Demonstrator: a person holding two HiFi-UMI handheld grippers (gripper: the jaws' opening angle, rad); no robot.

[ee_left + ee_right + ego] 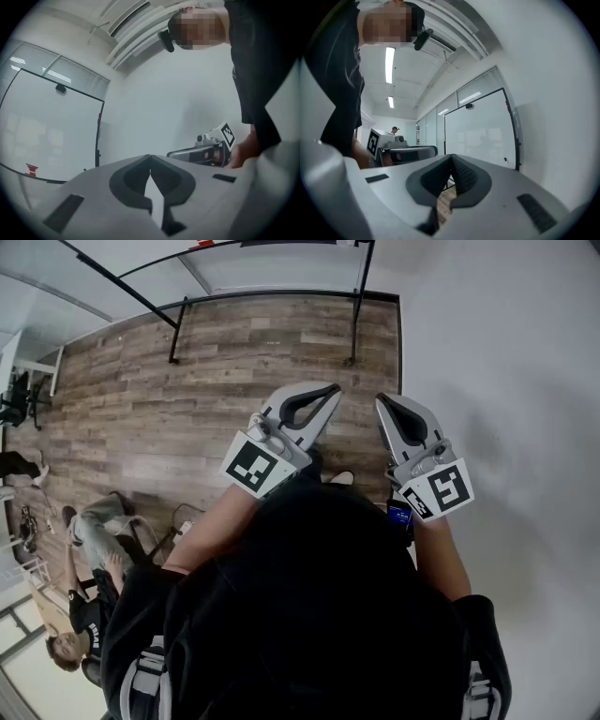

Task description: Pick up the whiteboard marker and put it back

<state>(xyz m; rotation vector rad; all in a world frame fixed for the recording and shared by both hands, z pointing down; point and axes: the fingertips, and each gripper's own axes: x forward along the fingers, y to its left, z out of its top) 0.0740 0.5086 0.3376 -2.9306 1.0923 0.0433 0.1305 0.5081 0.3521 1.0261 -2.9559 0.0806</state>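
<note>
I held my left gripper (pixel 330 393) and right gripper (pixel 382 404) level above the wood floor (pixel 187 381), both pairs of fingers (pixel 133 178) together and empty, black square markers (pixel 254 468) on their cubes (pixel 441 488)

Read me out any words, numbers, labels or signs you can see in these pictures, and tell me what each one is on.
No words or numbers can be read.
Left gripper, left marker cube: black-and-white square pattern, no letters.
Right gripper, right marker cube: same kind of pattern, no letters.
Whiteboard, red mark low on it: too blurred to read.
</note>
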